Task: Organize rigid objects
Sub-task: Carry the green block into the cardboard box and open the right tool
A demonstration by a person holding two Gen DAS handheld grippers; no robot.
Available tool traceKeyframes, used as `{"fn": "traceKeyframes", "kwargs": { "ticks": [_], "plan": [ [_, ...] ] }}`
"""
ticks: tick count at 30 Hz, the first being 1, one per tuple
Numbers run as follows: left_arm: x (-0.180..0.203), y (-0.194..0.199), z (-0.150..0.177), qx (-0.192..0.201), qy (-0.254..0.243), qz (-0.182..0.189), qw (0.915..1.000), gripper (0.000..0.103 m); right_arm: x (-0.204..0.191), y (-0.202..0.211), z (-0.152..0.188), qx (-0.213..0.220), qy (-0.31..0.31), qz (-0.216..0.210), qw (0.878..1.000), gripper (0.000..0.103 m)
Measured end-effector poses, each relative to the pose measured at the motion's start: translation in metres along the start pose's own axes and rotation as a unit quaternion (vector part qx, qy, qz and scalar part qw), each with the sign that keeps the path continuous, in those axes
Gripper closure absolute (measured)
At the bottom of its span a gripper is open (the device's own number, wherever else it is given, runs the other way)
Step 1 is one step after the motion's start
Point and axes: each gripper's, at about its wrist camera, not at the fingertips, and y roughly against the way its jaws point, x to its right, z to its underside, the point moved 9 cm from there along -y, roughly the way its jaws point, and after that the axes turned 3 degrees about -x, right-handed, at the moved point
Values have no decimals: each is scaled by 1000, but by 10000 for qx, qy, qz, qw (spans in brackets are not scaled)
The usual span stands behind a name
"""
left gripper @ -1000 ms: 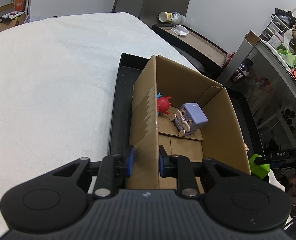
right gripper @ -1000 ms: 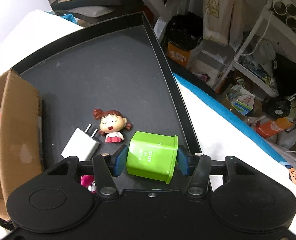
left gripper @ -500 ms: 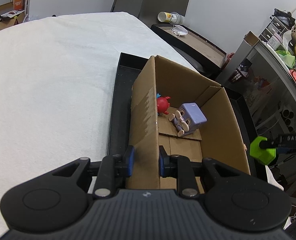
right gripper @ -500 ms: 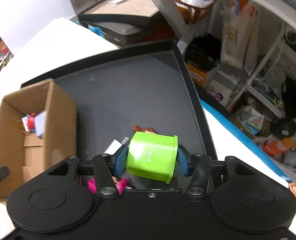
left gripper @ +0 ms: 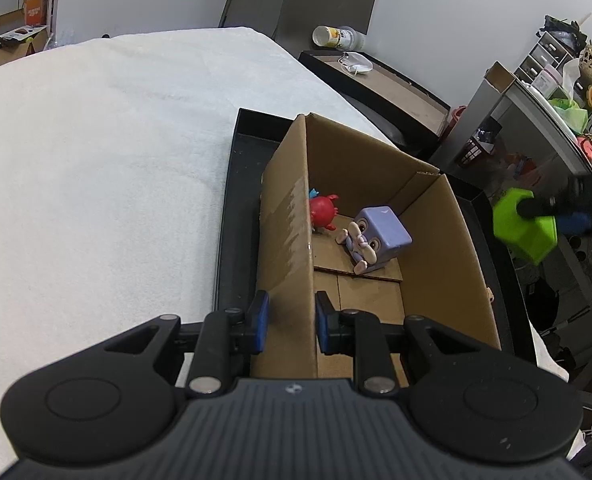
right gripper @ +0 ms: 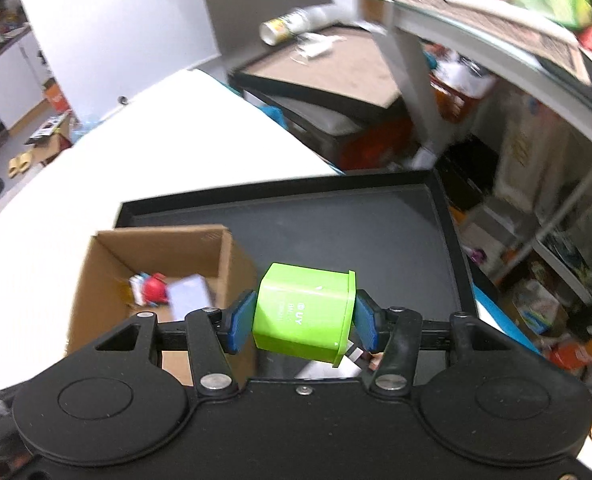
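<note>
- The green cup (right gripper: pixel 303 316) is clamped between the jaws of the right gripper (right gripper: pixel 303 322), lying on its side and held in the air above the black tray (right gripper: pixel 335 224), just to the right of the cardboard box (right gripper: pixel 108 264).
- The left gripper (left gripper: pixel 288 322) has its jaws closed on the left wall of the cardboard box, one pad inside and one outside, steadying it.
- Inside the box lie a red toy (left gripper: pixel 323 212) against the left wall and a purple cube figure (left gripper: pixel 375 240) beside it, nearer the middle; much of the box floor is bare.
- So two items look sorted, and the cup seems next to go in; it is not yet over the box opening.
- Below the cup, right of the box, something small shows on the tray, but the right wrist view is blurred and blocked there, so what is left to sort is unclear.
- The tray itself sits on a white worktop (left gripper: pixel 96 160).
</note>
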Motion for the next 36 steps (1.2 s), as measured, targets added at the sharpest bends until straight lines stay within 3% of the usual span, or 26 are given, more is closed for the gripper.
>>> {"fn": "traceKeyframes", "kwargs": {
  "ticks": [16, 36],
  "plan": [
    [-3, 0, 0, -31, 115, 136, 9998, 80, -83, -10, -14, 7, 712, -370, 9968, 52],
    [-5, 2, 0, -50, 177, 283, 9994, 80, -131, -52, 13, -505, 1167, -471, 9908, 51]
  ]
}}
